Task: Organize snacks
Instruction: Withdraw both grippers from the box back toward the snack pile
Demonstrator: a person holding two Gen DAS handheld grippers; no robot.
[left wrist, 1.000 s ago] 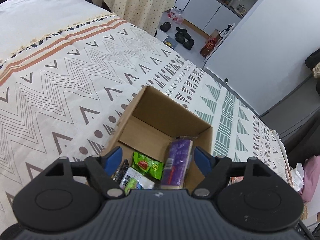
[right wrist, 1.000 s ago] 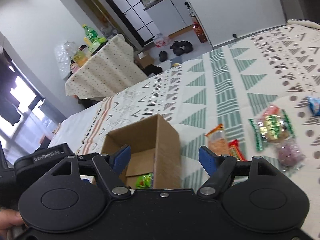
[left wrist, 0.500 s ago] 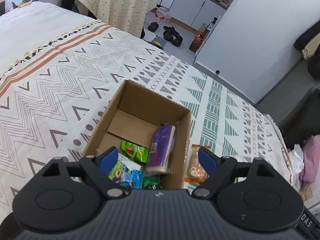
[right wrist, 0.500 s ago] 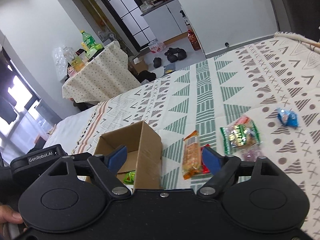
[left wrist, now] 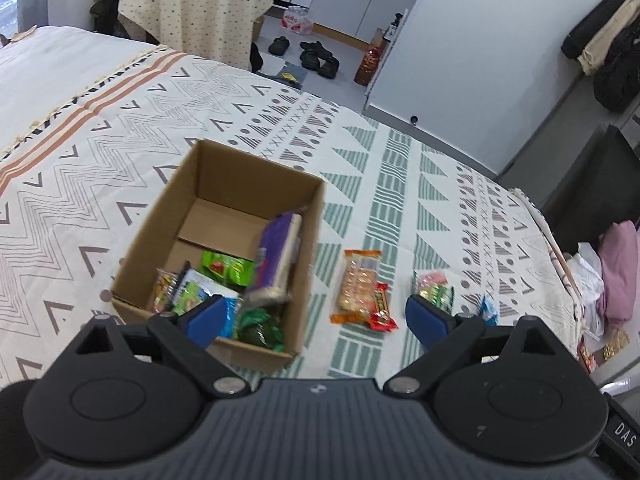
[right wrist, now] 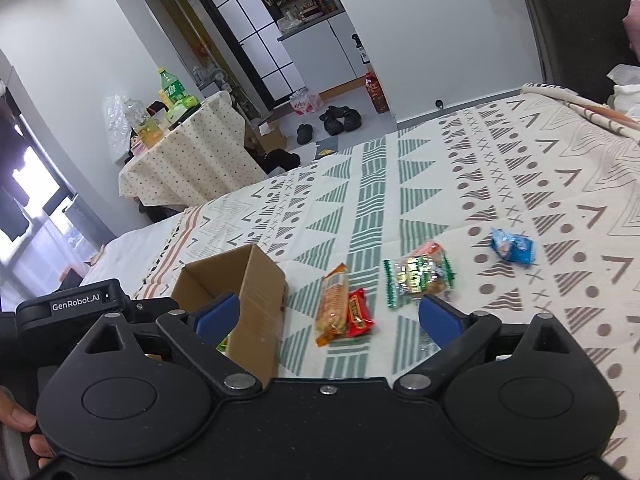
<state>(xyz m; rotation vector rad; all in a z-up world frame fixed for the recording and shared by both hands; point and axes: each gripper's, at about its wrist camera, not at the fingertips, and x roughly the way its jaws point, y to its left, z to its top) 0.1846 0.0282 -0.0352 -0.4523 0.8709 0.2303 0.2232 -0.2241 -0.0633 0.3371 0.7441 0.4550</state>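
Since the earlier frame I've drawn both tongs back from the cardboard box [left wrist: 224,256], toward the loose snacks; both pairs of jaws have just been opening and hold nothing. The left gripper [left wrist: 316,316] gapes wide, as does the right gripper [right wrist: 328,314]. Just ahead between the right jaws lie the orange cracker pack [right wrist: 332,304] and red bar [right wrist: 358,314], touching, so I may pinch 2 at once. Beyond, the green-edged packet [right wrist: 418,276], then a blue one [right wrist: 512,246], possibly candy.

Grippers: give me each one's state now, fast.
Left gripper: open, holding nothing; jaws have just been opening.
Right gripper: open, holding nothing; jaws have just been opening.
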